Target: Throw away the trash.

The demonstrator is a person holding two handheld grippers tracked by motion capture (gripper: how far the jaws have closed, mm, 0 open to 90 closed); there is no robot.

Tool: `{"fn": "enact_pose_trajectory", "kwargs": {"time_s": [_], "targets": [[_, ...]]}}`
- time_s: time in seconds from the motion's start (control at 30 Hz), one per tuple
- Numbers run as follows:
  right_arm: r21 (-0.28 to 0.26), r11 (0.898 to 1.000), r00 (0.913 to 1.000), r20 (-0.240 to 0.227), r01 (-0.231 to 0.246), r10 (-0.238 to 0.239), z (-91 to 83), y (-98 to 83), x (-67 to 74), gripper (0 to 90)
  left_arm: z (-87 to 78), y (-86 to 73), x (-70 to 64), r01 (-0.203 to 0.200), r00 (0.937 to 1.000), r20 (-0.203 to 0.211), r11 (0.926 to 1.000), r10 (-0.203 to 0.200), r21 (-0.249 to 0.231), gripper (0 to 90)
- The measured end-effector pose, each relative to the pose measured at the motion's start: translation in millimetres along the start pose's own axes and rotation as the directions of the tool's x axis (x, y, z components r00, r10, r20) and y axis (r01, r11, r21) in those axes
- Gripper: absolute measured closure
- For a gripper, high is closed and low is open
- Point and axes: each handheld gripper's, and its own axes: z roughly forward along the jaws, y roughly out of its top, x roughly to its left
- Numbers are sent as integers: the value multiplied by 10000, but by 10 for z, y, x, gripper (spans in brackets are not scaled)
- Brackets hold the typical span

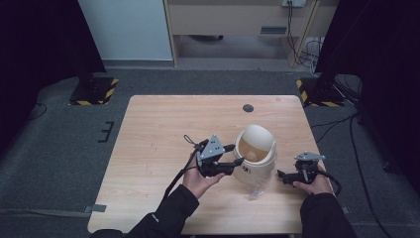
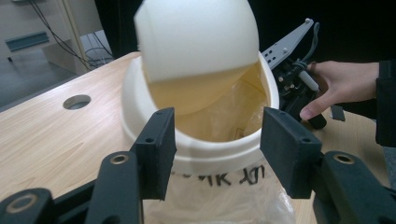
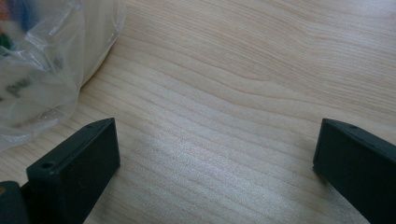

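A small cream bin (image 1: 255, 148) with a domed swing lid (image 2: 196, 37) stands on the wooden table (image 1: 163, 129). The lid is tilted, showing a clear plastic liner inside. The liner's bag (image 2: 215, 200) hangs down the outside of the bin below black writing. My left gripper (image 1: 236, 154) is at the bin's left side, level and pointing at it. Its jaws are open just short of the rim (image 2: 210, 149) and the pads press on nothing. To the right of the bin my right gripper (image 1: 281, 176) rests low over the table. It is open (image 3: 215, 149) with bare wood between its jaws.
A round cable hole (image 1: 248, 107) is in the table near the far edge. Crumpled clear plastic (image 3: 42, 60) lies at the foot of the bin, just left of the right gripper's jaws. Dark carpet surrounds the table, with cables at the right.
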Motion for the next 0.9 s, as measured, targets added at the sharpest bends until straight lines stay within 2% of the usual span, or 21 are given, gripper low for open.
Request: {"fn": "enact_pose_trajectory", "kwargs": {"time_s": [0.3, 0.53, 0.73, 0.9], "targets": [[-1, 10000, 10000, 7, -4, 4, 0, 0, 1, 8, -219, -191, 99, -25, 9994, -334, 9980, 46, 625, 380], [-3, 10000, 10000, 3, 9, -9, 0, 0, 1, 8, -432, -444, 220, 344, 9967, -768, 9937, -262, 1069, 341], [-4, 10000, 10000, 3, 6, -6, 0, 0, 1, 8, -639, -710, 361, 951, 9886, -1298, 9844, -760, 1481, 297], [-1, 10000, 10000, 4, 6, -6, 0, 0, 1, 8, -828, -878, 469, 1245, 9806, -1712, 9777, -953, 1692, 254]]}}
